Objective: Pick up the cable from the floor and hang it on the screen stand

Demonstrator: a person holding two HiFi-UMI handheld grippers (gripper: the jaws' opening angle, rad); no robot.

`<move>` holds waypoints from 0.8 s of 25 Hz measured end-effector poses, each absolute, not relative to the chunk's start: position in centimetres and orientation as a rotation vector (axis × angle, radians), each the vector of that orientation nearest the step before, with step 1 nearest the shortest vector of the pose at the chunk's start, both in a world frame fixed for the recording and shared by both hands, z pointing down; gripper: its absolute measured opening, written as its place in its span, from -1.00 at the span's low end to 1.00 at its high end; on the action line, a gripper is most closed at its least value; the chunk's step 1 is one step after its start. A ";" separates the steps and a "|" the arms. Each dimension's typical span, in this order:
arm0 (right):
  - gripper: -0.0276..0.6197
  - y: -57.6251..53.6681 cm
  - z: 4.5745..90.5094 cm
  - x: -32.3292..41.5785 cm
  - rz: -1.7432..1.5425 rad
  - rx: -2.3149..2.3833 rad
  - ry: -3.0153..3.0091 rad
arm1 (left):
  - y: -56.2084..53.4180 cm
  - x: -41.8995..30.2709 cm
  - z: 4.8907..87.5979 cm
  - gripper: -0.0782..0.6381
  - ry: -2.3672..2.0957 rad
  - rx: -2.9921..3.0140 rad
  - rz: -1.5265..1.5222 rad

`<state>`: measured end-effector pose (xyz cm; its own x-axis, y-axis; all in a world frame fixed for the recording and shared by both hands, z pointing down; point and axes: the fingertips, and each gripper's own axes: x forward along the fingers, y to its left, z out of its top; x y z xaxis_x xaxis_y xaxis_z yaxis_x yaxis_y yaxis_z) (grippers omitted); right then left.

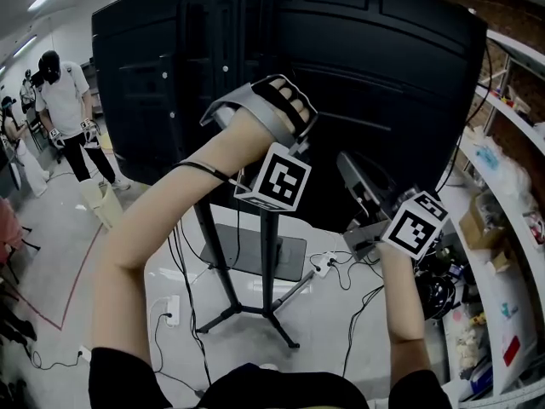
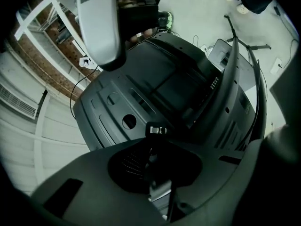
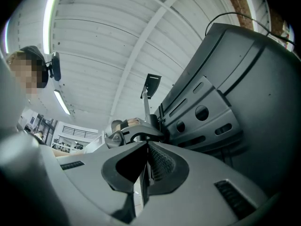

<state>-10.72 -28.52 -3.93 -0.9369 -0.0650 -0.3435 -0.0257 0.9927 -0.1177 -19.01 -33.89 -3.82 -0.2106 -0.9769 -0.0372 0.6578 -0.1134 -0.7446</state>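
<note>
The screen stand carries a big black screen, whose ribbed back fills the head view; its pole stands on splayed legs. My left gripper is raised against the upper middle of that back. Its jaws are shut on the thin black cable, and the cable's plug end sticks out just beyond them. A length of cable crosses my left forearm. My right gripper hovers lower right of the screen back, jaws shut with nothing seen between them. It looks up at the left gripper and plug.
A person in a white shirt stands far left. Cluttered shelves line the right side. On the floor lie a white power strip, another and loose black cables around the stand's legs.
</note>
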 end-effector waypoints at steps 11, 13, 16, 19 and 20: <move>-0.84 -29.1 -3.1 -10.4 -0.153 -0.123 2.731 | -32.2 -17.0 -3.9 -0.54 1.078 -0.916 -1.345; -0.84 -29.2 -3.0 -10.6 -0.150 -0.129 2.728 | -31.9 -17.0 -4.1 -0.41 1.106 -0.909 -1.323; -0.84 -29.1 -2.9 -11.0 -0.137 -0.137 2.728 | -31.3 -16.8 -5.1 -0.36 1.174 -0.867 -1.255; -0.84 -29.1 -2.6 -11.0 -0.118 -0.158 2.713 | -30.3 -16.3 -5.9 -0.35 1.288 -0.963 -1.119; -0.84 -29.1 -2.5 -11.0 -0.110 -0.169 2.709 | -29.9 -16.3 -6.1 -0.35 1.327 -0.989 -1.072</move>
<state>-10.98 -29.08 -2.47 -0.9035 -0.1353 -0.4066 -0.1020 0.9895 -0.1027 -16.34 -29.91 -6.07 -0.0406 -0.9698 -0.2404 0.0308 0.2392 -0.9705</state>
